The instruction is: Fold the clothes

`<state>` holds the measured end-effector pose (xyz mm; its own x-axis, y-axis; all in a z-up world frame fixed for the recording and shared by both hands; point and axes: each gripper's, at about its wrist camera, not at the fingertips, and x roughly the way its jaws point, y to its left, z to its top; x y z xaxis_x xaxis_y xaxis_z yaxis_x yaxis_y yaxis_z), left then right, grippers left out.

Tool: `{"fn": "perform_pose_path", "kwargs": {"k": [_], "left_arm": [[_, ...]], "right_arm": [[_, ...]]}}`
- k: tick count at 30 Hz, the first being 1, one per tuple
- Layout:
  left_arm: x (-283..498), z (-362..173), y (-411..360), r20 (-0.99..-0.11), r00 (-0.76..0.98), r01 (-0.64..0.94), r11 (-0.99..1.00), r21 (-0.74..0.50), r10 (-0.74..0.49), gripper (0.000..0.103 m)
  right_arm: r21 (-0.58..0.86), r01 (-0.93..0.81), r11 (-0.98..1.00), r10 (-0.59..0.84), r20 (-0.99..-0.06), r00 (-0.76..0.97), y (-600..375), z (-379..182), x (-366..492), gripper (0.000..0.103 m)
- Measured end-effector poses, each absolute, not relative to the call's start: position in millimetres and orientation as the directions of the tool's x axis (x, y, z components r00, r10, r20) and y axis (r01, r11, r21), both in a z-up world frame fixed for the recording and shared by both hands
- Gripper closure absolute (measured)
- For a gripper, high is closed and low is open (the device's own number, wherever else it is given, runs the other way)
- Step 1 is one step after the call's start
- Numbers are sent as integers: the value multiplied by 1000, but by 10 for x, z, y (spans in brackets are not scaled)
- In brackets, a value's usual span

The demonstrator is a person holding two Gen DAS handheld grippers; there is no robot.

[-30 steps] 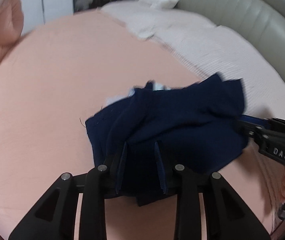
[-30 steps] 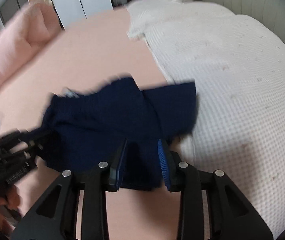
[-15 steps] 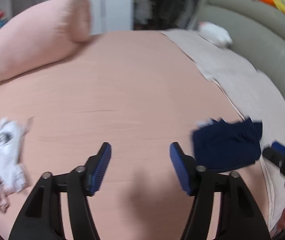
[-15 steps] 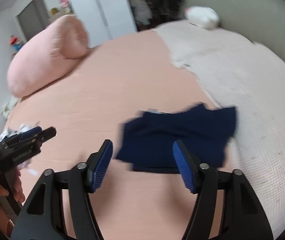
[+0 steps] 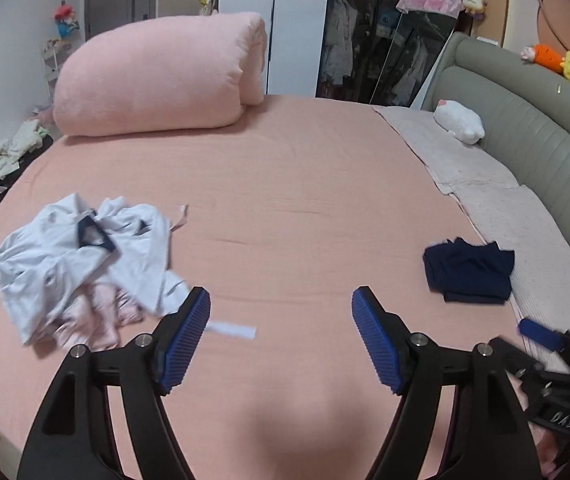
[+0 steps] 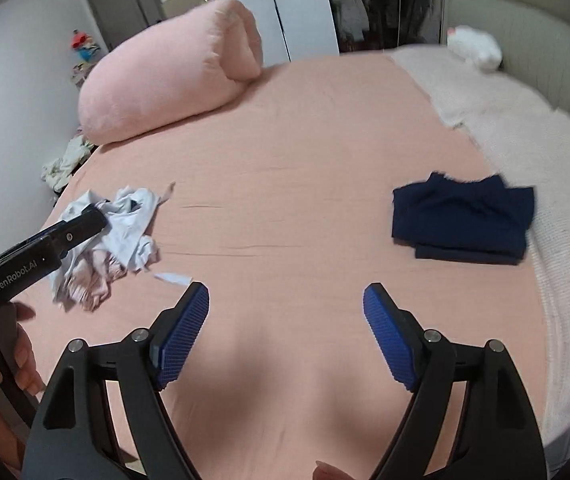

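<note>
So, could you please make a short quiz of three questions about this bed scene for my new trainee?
1. True or false: the navy garment lies folded near the white quilted blanket.
2. Multiple choice: what lies between the pads of the left gripper and the right gripper?
A. the navy garment
B. a white shirt
C. nothing
3. Fill the gap: the unfolded pile of white and pink clothes lies on the ___ side of the pink sheet in both views.

Key:
1. True.
2. C; both sets of jaws are opening, with only bare sheet seen between them.
3. Left.
</note>
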<state>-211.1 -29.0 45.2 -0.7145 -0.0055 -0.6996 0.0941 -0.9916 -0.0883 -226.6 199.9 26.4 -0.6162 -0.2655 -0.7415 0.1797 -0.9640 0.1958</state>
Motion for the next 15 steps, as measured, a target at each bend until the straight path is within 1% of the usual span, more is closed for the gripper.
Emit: {"fn": "perform_pose_path", "kwargs": {"k": [3,6,11,15], "left_arm": [[-1770,482,-288,-706,-708,96,-992,-76,-14,25],[-1392,477,-262,-722,-692,84,-992,-92,8,25],[-895,399,-253,-738,-675,80,-992,-98,19,24],[-576,296,-273,-748,-664,87,-991,-104,20,24]], "right_arm": [[174,173,-969,-245,-718,-651,1987,479,-1907,20],[174,152,-973,-231,-720,-655,1984,624,-1552,20],[172,135,-976,-218,-717,-662,2003,655,-1071,20],[130,150,-980,-197,-727,-658,2018,542,-735,20]]}}
